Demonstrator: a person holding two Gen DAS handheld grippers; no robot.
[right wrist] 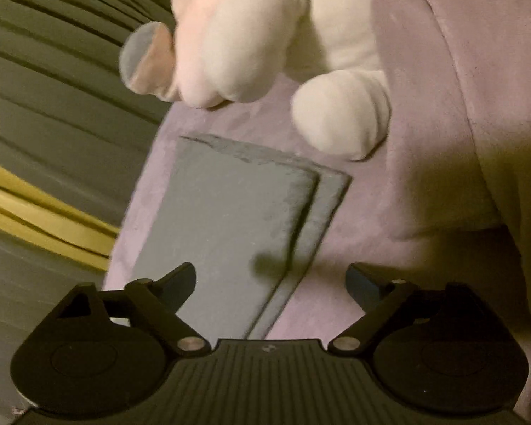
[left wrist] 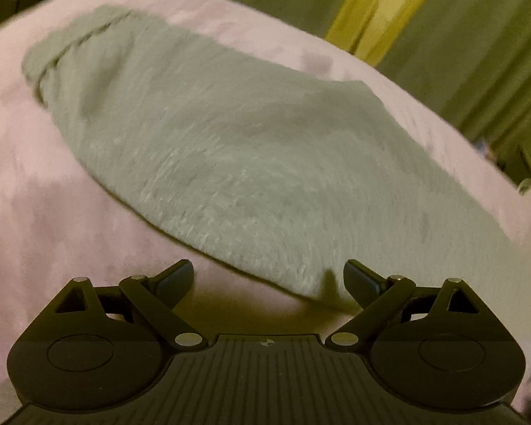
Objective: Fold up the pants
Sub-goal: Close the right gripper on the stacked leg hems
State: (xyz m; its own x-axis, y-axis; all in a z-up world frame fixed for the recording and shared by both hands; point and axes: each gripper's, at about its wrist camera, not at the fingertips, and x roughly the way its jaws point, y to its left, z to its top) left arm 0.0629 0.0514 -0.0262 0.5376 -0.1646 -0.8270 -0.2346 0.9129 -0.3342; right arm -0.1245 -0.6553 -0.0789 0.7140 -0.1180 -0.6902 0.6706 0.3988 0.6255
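Both grippers stand wide apart with nothing clamped between their fingers. From the left wrist view, the left gripper (left wrist: 268, 278) hovers over the near edge of the pants (left wrist: 209, 148), a grey, fuzzy garment spread long across the pink cover (left wrist: 35, 191). One corner of the cloth lies just ahead of the right-hand finger, but neither pad presses on it. At the far end the fabric bunches into a few rolled folds. The picture is blurred, so finer creases cannot be made out.

From the right wrist view, the right gripper (right wrist: 269, 281) hangs above the pants (right wrist: 223, 219), which here show as a flat grey rectangle with a second layer peeking out along one side. The cloth lies partly between the spread fingers, with no pad closed on it. A white plush toy (right wrist: 265, 35) lies on the cover (right wrist: 460, 106) just beyond the garment's far edge, one paw near its corner. Green pleated curtains (right wrist: 46, 81) hang at the side.
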